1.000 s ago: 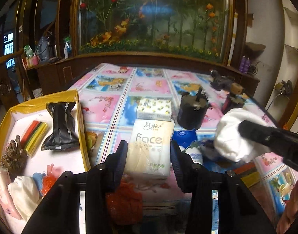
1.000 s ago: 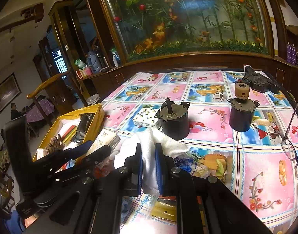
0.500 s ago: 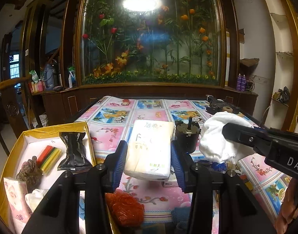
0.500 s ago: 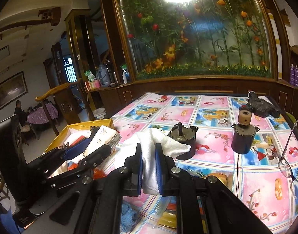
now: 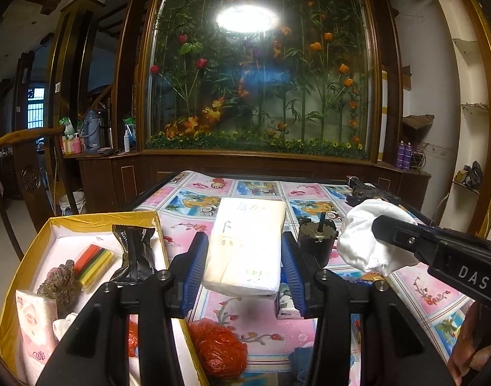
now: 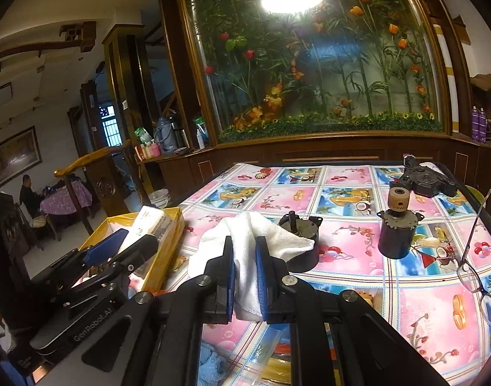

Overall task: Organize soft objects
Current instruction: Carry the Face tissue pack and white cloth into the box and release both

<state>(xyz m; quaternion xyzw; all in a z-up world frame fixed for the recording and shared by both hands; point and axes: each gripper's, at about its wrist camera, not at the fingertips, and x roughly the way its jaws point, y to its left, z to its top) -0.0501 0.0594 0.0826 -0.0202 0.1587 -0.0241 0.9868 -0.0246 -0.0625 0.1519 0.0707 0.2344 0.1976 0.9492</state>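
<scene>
Left gripper (image 5: 242, 268) clamps tissue pack (image 5: 247, 244), raised over table edge beside yellow box (image 5: 94, 217). Right gripper (image 6: 245, 276) pinched tight on white cloth (image 6: 245, 234), held above tablecloth (image 6: 406, 296). 2 motors (image 6: 398, 228) behind.

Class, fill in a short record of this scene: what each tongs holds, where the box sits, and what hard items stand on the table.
left tongs: shut on tissue pack
right tongs: shut on white cloth
box: yellow, left of table, partly filled
hard items: two motors, glasses
</scene>
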